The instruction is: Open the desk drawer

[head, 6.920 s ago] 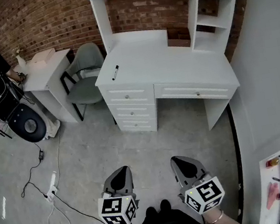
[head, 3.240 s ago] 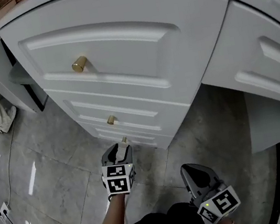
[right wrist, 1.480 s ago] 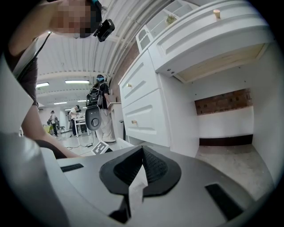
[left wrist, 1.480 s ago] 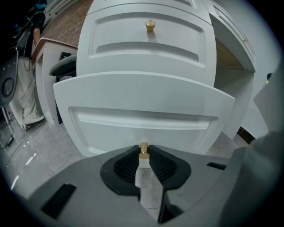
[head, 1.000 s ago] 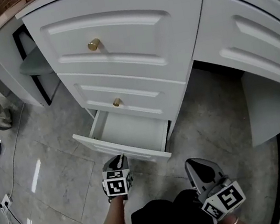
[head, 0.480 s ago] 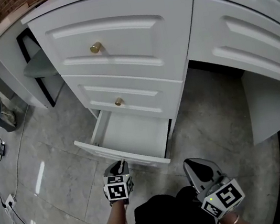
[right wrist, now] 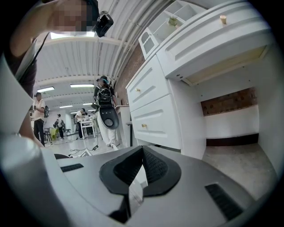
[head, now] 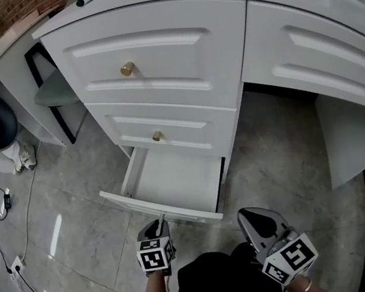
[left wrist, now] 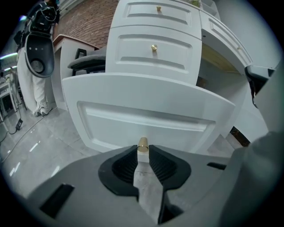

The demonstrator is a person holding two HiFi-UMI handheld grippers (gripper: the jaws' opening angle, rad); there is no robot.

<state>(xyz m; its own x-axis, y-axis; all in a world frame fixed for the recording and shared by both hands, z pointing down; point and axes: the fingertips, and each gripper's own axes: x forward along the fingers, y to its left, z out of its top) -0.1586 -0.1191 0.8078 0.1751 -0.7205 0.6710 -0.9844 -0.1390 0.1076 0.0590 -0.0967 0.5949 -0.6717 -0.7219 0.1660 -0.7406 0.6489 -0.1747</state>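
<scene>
The desk drawer (head: 173, 178) that stands open is the lowest one I can see in the white drawer stack, under two closed drawers with a brass knob each (head: 127, 69) (head: 158, 136). It is drawn out toward the person, and its white inside is bare.

At the left, near the person, the left gripper (head: 159, 223) meets the middle of the drawer's front panel (left wrist: 142, 111). Its jaws are clamped on the small brass knob (left wrist: 143, 142) of this panel, one pad on each side, and the tip of the knob shows between them.

The panel runs long from left to right. The drawer body lies on the far side of the claw and slides along the far-to-near line. I judge that any more opening is a straight pull toward the near side, with the panel kept square so the drawer does not jam.

At the right, the right gripper (head: 253, 217) hangs well apart from the drawer, with its jaws together on nothing. The left hand is clearly the nearer one.
</scene>
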